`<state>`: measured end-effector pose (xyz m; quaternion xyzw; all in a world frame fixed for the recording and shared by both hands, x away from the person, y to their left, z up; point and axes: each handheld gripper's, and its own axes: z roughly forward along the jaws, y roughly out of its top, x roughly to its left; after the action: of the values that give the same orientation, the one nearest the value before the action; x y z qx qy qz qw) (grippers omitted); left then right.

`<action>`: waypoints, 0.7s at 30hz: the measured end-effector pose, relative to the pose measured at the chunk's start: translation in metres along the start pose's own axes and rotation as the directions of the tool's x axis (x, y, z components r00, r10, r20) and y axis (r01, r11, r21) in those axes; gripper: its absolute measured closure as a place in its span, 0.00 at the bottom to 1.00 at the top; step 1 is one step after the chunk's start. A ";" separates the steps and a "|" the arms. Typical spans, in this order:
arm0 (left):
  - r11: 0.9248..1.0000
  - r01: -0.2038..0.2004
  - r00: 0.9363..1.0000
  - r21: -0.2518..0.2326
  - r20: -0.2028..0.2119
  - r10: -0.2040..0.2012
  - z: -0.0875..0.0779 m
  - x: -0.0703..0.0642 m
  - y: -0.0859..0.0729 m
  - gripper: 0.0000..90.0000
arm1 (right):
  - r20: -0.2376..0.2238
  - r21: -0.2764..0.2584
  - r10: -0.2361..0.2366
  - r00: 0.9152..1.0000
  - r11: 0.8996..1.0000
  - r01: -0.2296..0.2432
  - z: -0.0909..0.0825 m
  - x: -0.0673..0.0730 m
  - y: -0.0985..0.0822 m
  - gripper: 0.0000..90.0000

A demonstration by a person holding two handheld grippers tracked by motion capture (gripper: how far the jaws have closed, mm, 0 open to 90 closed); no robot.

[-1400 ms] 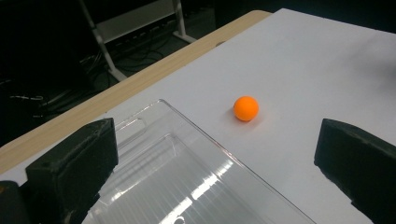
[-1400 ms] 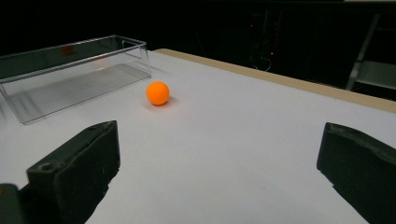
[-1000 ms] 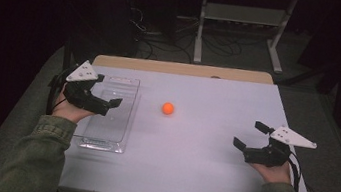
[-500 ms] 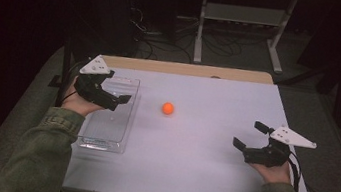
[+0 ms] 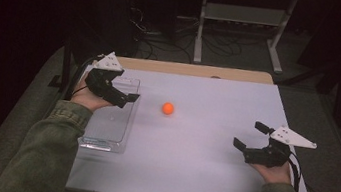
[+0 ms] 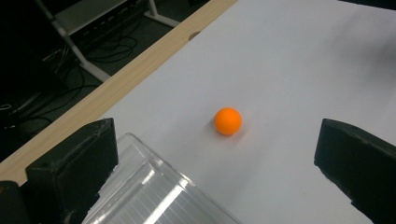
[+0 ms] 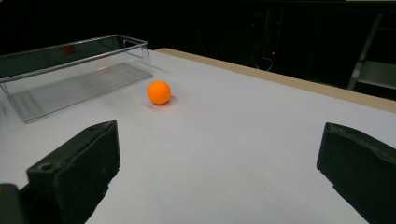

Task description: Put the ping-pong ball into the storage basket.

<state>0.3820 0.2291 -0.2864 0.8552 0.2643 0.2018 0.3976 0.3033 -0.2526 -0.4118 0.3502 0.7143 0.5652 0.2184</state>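
Observation:
A small orange ball [image 5: 167, 108] rests on the white table [image 5: 199, 160], left of centre. My left gripper [image 5: 129, 99] hovers open over the far end of a clear plastic tray [image 5: 106, 127], jaws pointing right at the ball a short way off. Seen from the left gripper view, the ball [image 6: 228, 121] lies ahead between the wide-apart jaws, with the tray's corner [image 6: 154, 196] below. Near the right front of the table my right gripper [image 5: 250, 135] is held open and empty. In the right gripper view the ball [image 7: 159, 92] sits far ahead beside the tray [image 7: 70, 70].
A wooden strip [image 5: 192, 70] runs along the table's far edge. Beyond it, in the dark, stand a metal shelf frame [image 5: 243, 15] and cables on the floor. Bare white surface lies between the ball and the right gripper.
My left gripper has moved right and slightly away from the person, along the tray's far end, closer to the ball. The right gripper and the ball have stayed put.

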 end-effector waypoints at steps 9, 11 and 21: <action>0.999 -0.029 0.999 0.028 0.031 0.028 0.014 -0.004 0.011 0.00 | 0.001 -0.001 0.001 1.000 1.000 -0.001 -0.002 0.000 0.000 0.00; 0.998 -0.032 0.999 0.047 0.037 0.030 0.018 -0.002 0.012 0.00 | -0.001 -0.001 -0.002 1.000 1.000 0.002 -0.002 0.001 0.000 0.00; 0.995 -0.027 0.998 0.094 0.062 0.021 0.033 0.005 0.020 0.00 | 0.001 0.001 0.001 1.000 1.000 -0.001 -0.003 0.001 0.000 0.00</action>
<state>0.4104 0.2022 -0.2900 0.8820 0.2511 0.1678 0.3618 0.3003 -0.2538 -0.4112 0.3511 0.7143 0.5646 0.2184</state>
